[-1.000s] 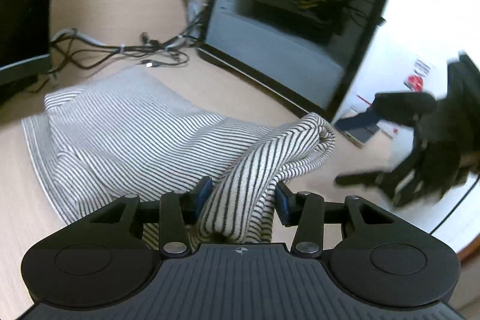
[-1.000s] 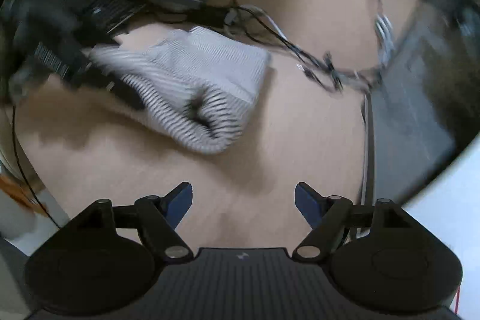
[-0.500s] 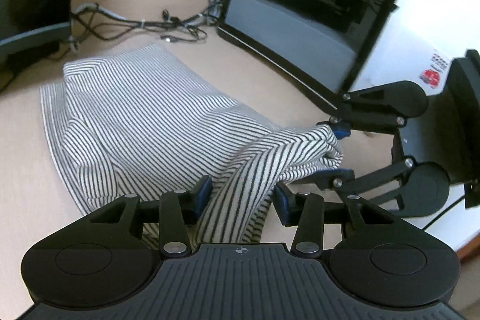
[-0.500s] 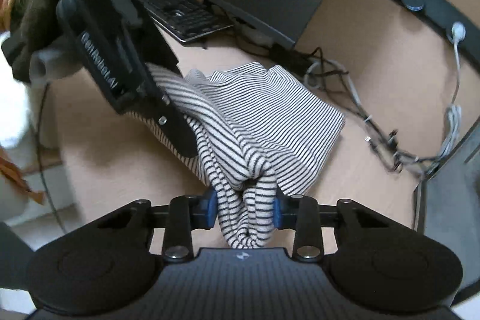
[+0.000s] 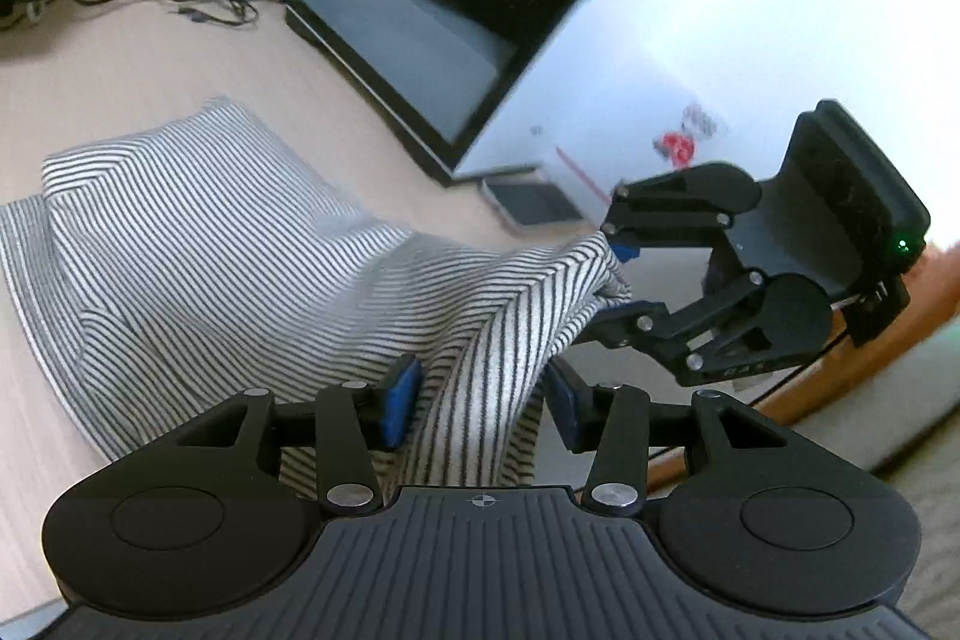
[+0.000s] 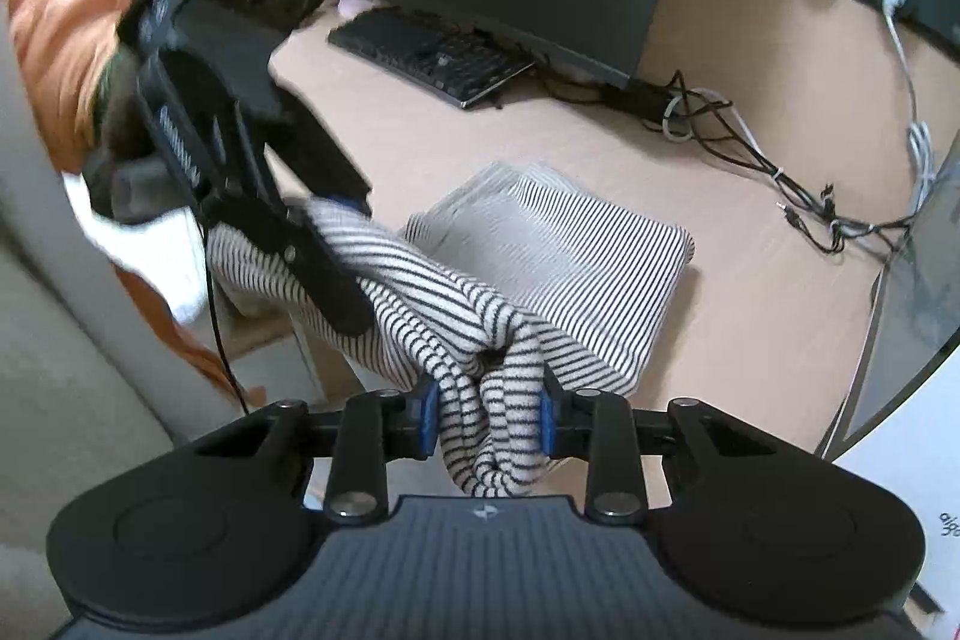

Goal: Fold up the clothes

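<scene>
Half a second ago the near edge of the striped shirt [image 5: 252, 280] hung low between the two tools; now that edge is raised higher off the desk [image 5: 120, 70], and both views blur a little with the motion. A second ago the right gripper [image 6: 486, 415] was empty and apart from the cloth.

The risk, as I judge it, lies in the bunched grips. Each tool pinches a thick wad rather than a flat hem, so layers could slide out unevenly and the fold land crooked or drop open. Carrying the edge too far toward the back could also drag the shirt into the cables [image 6: 750, 154] near the desk's far edge.

The left gripper [image 5: 480, 400] is closed partway on a gathered hump of the shirt, its blue pads pressing the cloth from both sides. The right gripper is likewise clamped on a rolled bunch. The rest of the shirt lies flat on the desk, near its front edge.
</scene>
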The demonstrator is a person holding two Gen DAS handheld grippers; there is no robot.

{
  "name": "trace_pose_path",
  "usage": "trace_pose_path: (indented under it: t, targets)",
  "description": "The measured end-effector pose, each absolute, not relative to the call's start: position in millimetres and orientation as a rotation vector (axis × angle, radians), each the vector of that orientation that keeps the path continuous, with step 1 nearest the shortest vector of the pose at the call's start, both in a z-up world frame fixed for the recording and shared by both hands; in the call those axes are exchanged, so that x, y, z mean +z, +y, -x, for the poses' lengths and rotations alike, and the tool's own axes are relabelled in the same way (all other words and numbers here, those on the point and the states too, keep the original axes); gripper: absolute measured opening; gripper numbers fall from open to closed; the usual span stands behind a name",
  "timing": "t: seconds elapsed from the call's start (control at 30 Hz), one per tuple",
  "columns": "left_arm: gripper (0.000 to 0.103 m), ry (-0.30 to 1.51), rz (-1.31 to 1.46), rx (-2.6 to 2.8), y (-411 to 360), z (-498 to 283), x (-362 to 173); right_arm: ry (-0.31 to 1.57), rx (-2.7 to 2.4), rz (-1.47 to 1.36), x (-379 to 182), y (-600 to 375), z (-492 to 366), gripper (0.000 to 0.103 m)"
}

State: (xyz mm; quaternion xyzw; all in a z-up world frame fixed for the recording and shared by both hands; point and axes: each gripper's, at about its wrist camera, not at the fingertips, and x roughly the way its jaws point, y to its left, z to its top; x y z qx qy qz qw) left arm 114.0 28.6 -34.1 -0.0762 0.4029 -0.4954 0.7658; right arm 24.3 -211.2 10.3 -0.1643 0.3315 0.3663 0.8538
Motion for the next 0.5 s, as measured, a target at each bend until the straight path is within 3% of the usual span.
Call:
trace_pose_path:
  t: [0.07, 0.13, 0.2, 0.5]
  targets:
    - [0.057, 0.877, 0.202, -1.096, 32, -112, -30, 0.704, 0.777, 0.263, 21, -211, -47, 0.028]
    - [0.073, 0.856, 0.211, -1.072, 40, -119, -25, 0.705, 0.783, 0.193, 31, -205, -78, 0.027]
    - [0.081, 0.816, 0.210, -0.990, 59, -135, -18, 0.704, 0.768, 0.151, 36, -197, -115, 0.027]
    - [0.091, 0.782, 0.276, -0.741, 139, -175, -10, 0.826, 0.611, 0.113, -23, -157, -253, 0.025]
